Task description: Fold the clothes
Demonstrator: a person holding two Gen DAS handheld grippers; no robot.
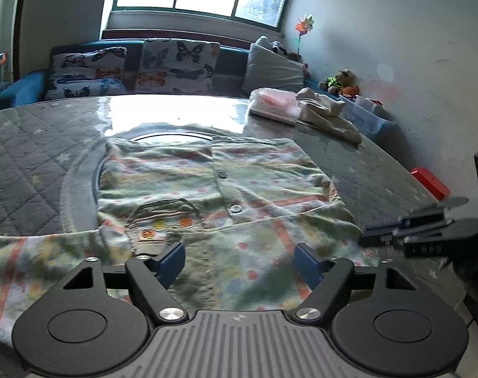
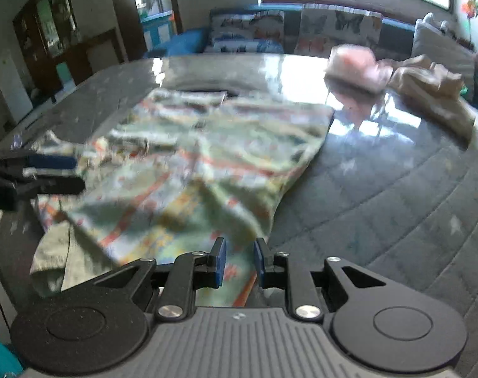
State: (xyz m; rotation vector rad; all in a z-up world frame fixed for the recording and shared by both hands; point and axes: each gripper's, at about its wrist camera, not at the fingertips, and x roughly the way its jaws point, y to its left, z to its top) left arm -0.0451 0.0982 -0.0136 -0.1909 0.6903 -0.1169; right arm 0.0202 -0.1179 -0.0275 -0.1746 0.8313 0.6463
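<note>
Lying on the quilted grey worktop (image 1: 28,163), patterned shirt (image 1: 207,182) partly folded. Left hand-held gripper (image 1: 239,260) wide open over its near edge, holding nothing. Right hand-held gripper (image 2: 239,260) narrowly open, cloth between its fingers, grip unclear.

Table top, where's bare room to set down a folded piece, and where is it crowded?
Free: the quilted table left of the patterned shirt, and the stretch on the shirt's right, short of the beige cloth. Crowded: the far right corner, where the pink packet and beige cloth lie.
</note>
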